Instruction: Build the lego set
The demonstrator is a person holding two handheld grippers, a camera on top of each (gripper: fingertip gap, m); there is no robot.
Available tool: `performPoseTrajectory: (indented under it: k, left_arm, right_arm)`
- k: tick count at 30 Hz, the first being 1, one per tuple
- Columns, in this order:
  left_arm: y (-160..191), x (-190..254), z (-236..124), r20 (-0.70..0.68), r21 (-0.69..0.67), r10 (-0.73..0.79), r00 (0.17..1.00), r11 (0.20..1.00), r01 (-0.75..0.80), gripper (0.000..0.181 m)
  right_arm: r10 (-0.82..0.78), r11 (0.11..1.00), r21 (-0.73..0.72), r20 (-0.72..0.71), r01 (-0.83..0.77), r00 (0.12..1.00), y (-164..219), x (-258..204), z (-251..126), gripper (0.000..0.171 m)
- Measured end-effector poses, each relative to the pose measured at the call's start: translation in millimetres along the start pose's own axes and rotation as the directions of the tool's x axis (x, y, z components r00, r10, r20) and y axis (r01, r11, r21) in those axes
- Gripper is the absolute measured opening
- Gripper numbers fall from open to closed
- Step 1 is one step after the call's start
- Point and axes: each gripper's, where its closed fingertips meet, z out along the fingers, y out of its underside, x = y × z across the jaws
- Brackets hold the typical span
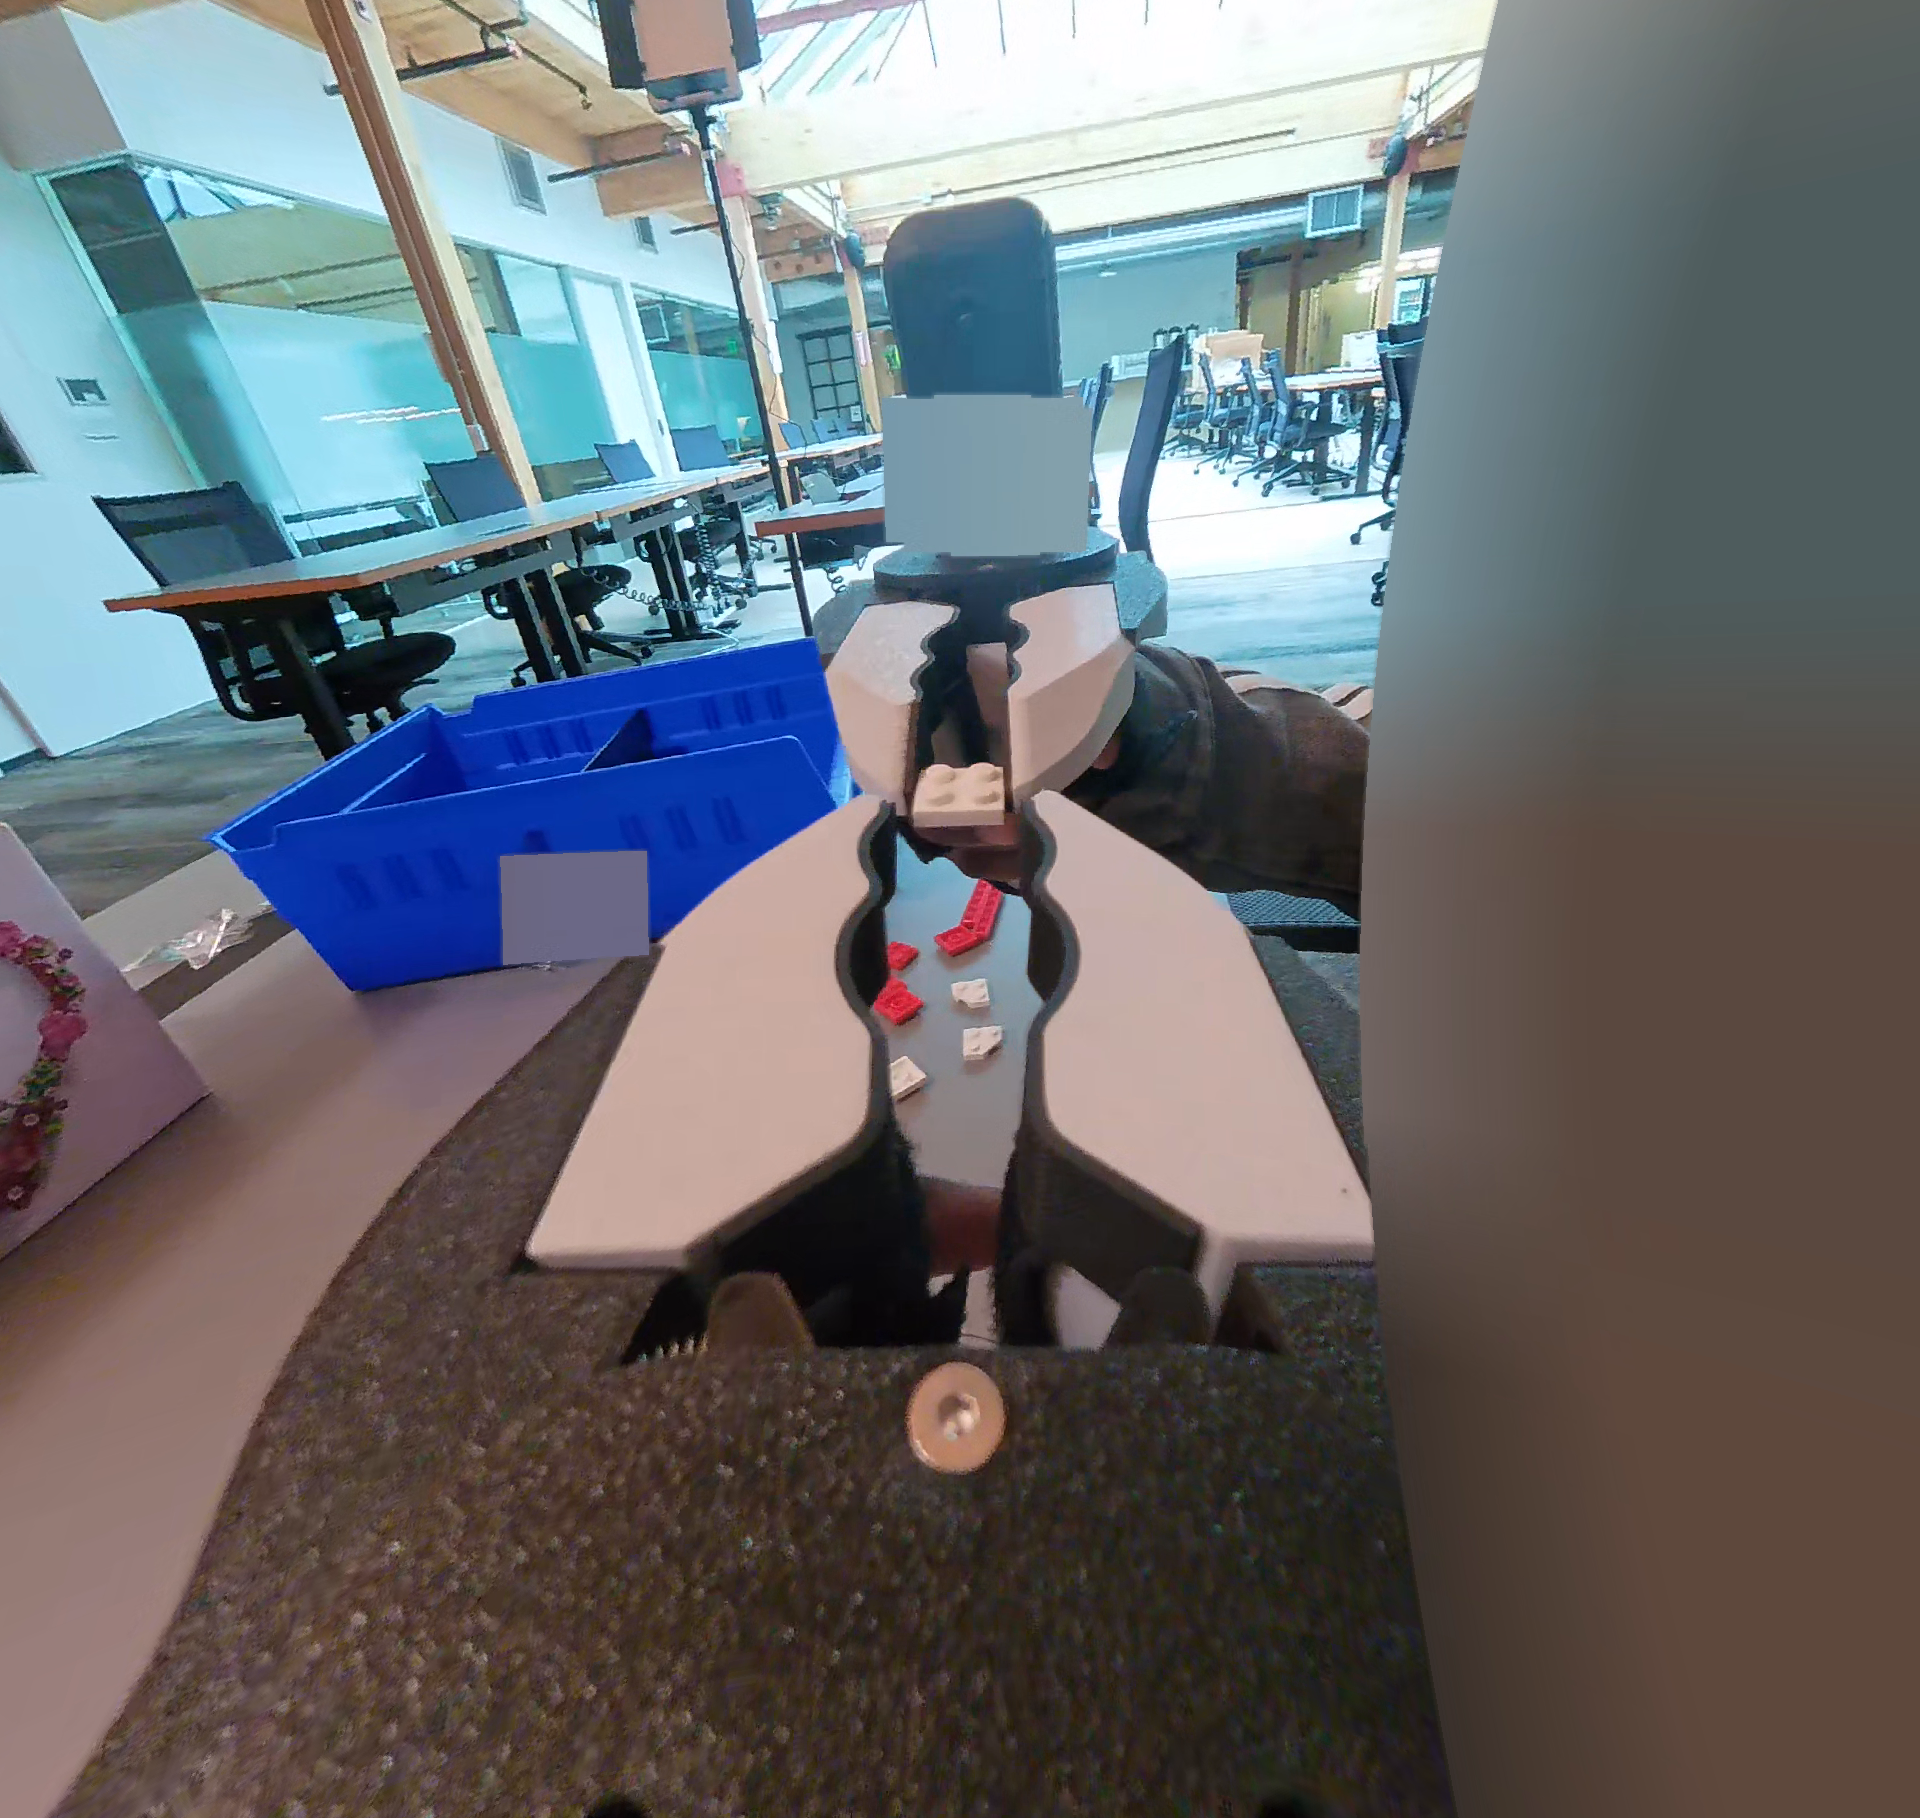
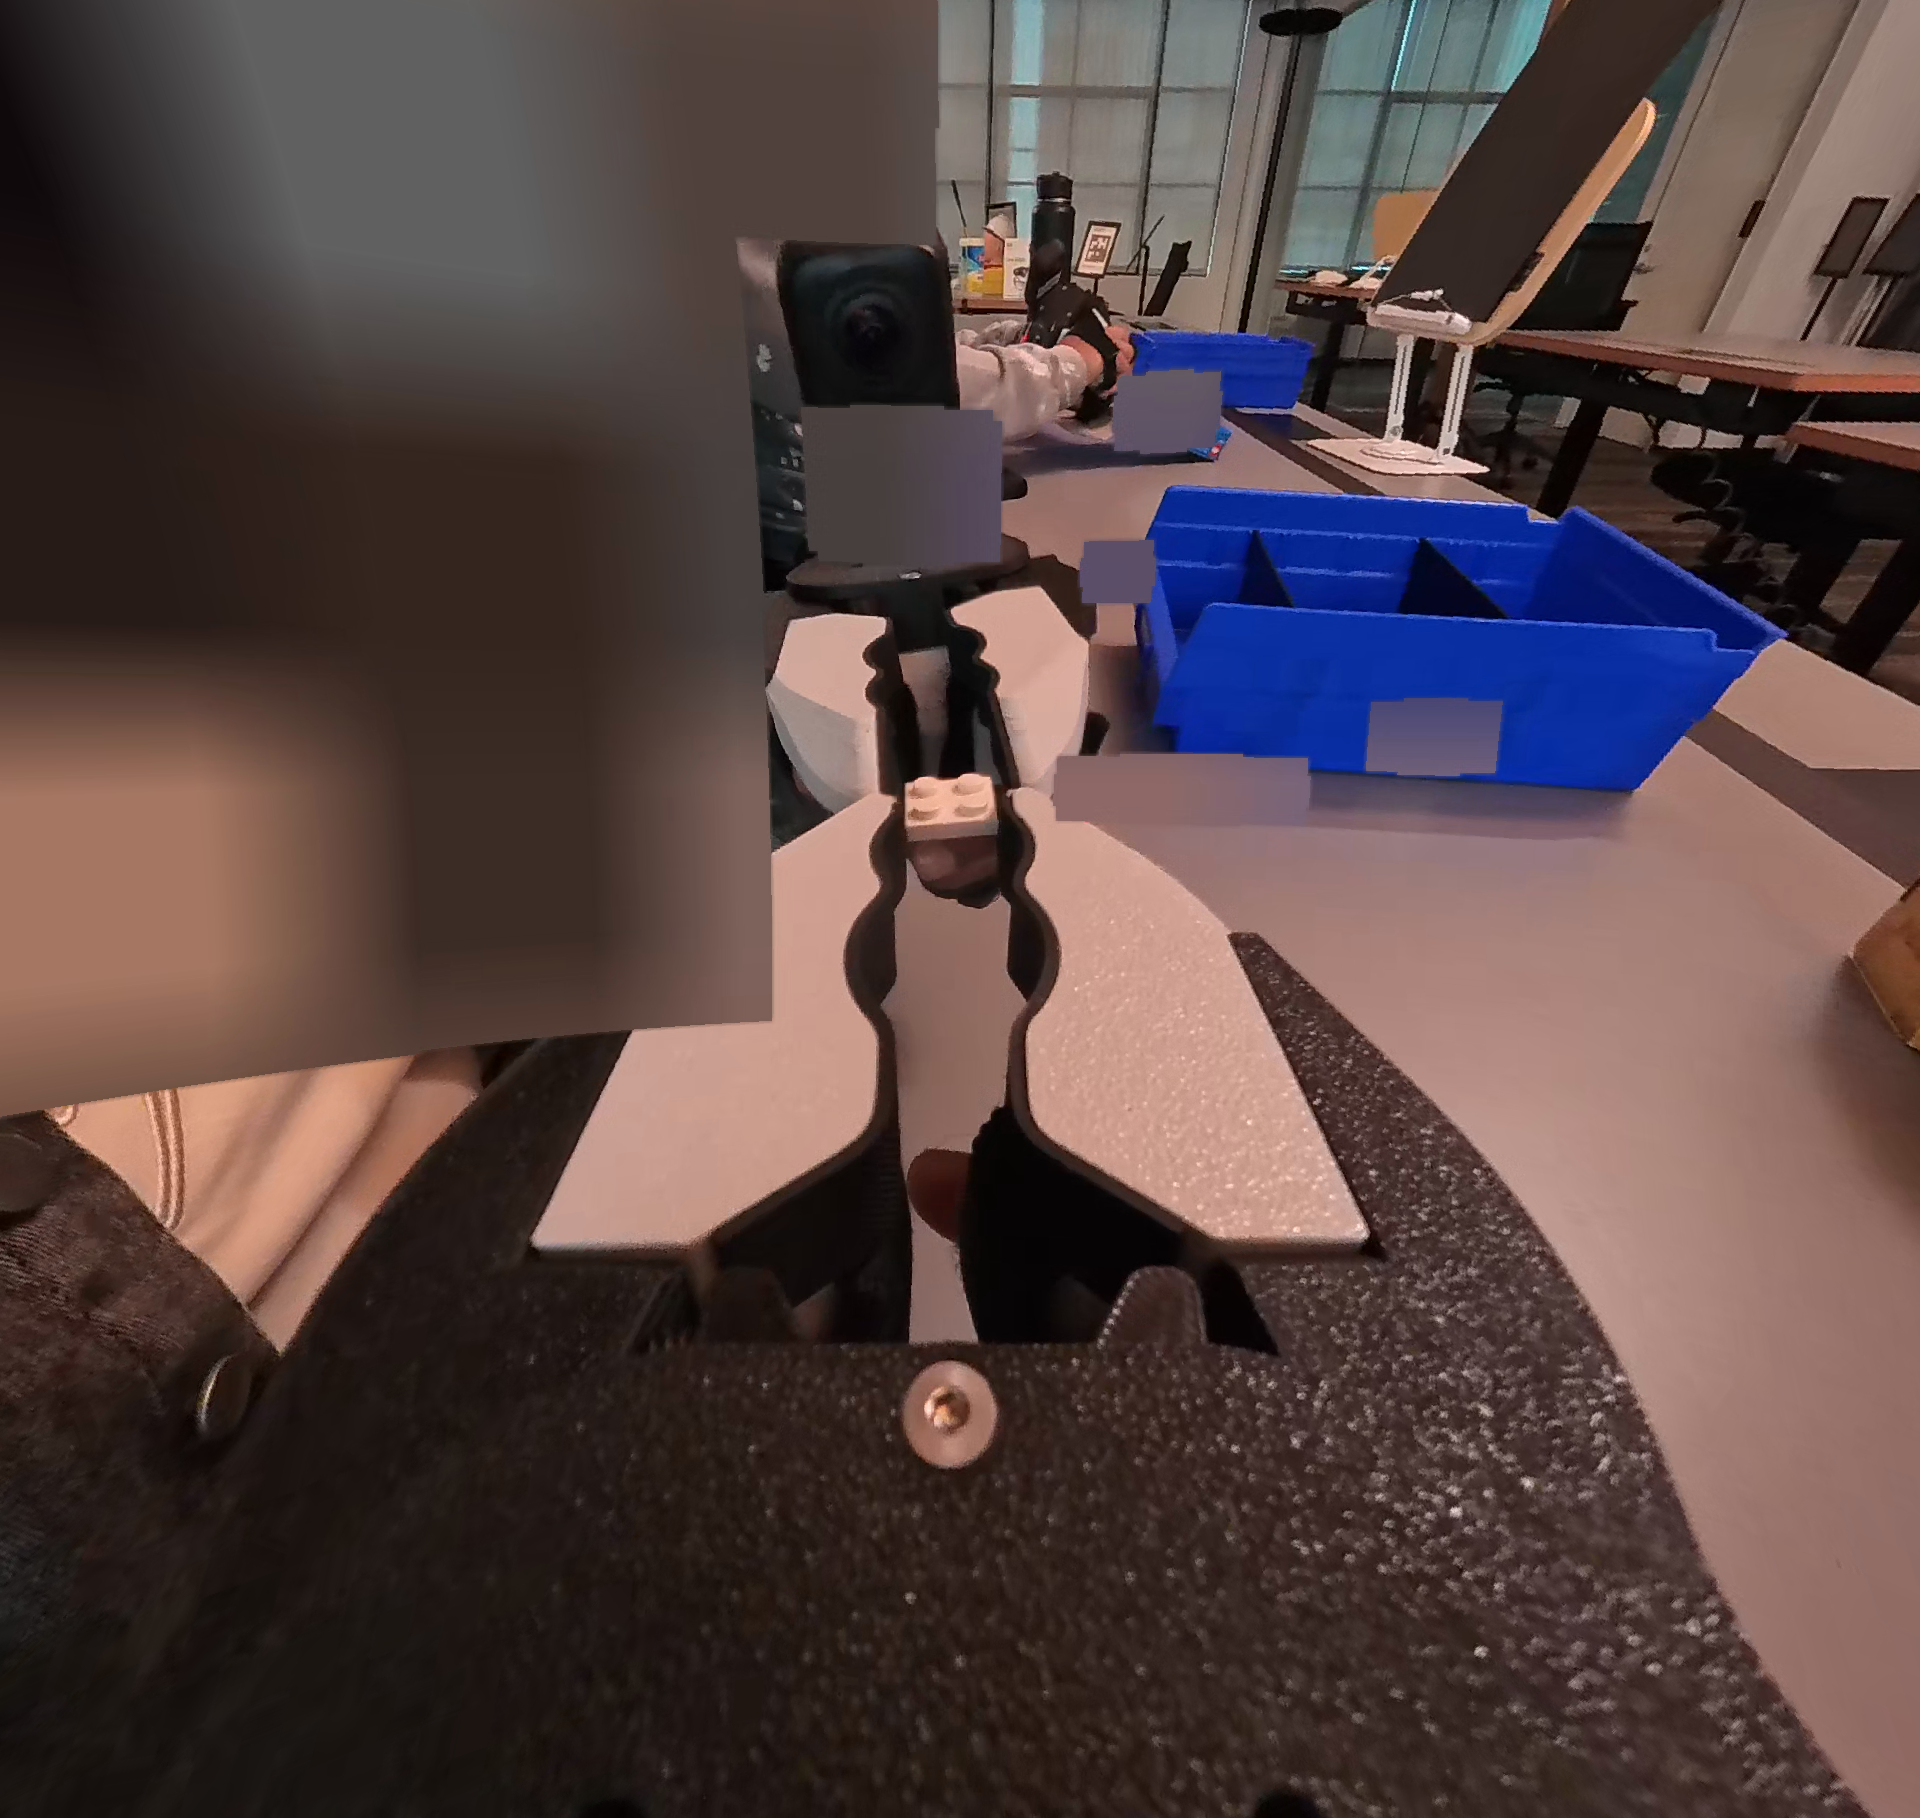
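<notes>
A white 2x2 plate (image 1: 961, 797) (image 2: 951, 807) hangs above the grey table (image 1: 312, 1093) between my two grippers, which face each other tip to tip. My right gripper (image 2: 954, 812) is shut on the plate, and it also shows farther off in the left wrist view (image 1: 964, 760). My left gripper (image 1: 961, 818) has its tips on either side of the plate with a small gap showing, a plate's width apart. Loose red pieces (image 1: 896, 1001) and white plates (image 1: 982, 1041) lie on the table below, seen between the left fingers (image 1: 748, 1041).
A blue divided bin (image 1: 468, 864) (image 2: 1455, 667) stands on the table beside the grippers. A flower-printed box (image 1: 62, 1041) sits at the left edge. A second blue bin (image 2: 1226, 366) and another person's arm (image 2: 1018, 366) are farther back. A brown corner (image 2: 1891, 968) shows at the right. Both grippers' tips are close together, under 4 cm apart.
</notes>
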Motion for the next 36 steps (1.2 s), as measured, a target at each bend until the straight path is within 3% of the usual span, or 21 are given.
performPoseTrajectory:
  k: [36]
  left_arm:
    - [10.7, 4.8, -1.0, -0.057, -0.049, -0.022, 0.998, 0.999, 0.020, 0.015]
  right_arm:
    - [-0.068, 0.994, -0.087, 0.010, 0.069, 0.998, 12.1, -2.3, -2.7, 0.016]
